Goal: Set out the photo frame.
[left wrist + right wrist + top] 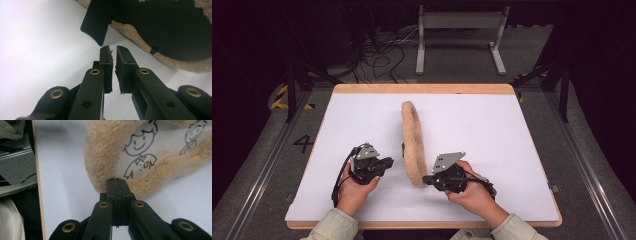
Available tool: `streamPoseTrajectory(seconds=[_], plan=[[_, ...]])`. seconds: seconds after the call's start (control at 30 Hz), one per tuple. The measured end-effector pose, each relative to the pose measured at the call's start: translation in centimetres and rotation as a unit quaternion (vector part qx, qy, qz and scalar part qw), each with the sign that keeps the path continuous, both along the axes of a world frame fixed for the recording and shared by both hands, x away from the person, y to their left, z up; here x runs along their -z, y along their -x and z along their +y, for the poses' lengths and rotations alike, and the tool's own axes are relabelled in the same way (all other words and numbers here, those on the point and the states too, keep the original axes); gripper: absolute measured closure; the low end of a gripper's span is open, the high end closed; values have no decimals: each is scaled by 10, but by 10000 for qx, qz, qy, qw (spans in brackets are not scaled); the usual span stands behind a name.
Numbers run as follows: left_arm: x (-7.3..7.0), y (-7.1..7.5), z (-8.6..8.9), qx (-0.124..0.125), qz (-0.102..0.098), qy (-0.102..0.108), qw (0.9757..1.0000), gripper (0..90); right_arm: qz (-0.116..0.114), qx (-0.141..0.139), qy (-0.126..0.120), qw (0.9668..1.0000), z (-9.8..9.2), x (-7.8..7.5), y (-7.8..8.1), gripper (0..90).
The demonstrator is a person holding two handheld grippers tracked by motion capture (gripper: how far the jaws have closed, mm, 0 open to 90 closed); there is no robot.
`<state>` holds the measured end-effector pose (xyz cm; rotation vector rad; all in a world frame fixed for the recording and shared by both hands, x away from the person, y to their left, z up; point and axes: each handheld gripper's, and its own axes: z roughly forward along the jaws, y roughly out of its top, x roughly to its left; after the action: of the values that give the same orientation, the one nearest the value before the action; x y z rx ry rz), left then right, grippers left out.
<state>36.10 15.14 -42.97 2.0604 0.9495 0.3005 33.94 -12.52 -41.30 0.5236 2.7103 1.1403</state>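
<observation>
High view: the fluffy tan ring point(413, 142) stands on edge mid-surface point(492, 130), running near to far. Right tool point(427, 179) pinches its near edge, jaws clamped together. Left tool point(388, 162), nearly closed and empty, sits just left of the ring.

A white-topped wooden table point(362, 115) stands on grey floor point(257, 165), with a white metal stand point(460, 22) and tangled cables point(382, 57) beyond it in darkness.

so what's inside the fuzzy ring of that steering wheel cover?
Inside the plush steering wheel cover the right gripper view shows a pale lining printed with cartoon figures. The left gripper view shows a dark side instead. Its lower edge is covered by the right tool.
</observation>
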Motion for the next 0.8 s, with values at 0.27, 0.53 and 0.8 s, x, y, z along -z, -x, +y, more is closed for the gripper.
streamPoseTrajectory(seconds=[0.27,0.53,0.8], plan=[[-1,10,12,-243,29,24,9997,835,129,-291,-89,9995,23,2,0,900],[-2,16,19,-376,32,37,9993,831,148,-454,-115,9988,46,4,-1,900],[-1,17,34,-684,-4,85,9976,829,89,-510,-134,9986,77,6,-4,900]])
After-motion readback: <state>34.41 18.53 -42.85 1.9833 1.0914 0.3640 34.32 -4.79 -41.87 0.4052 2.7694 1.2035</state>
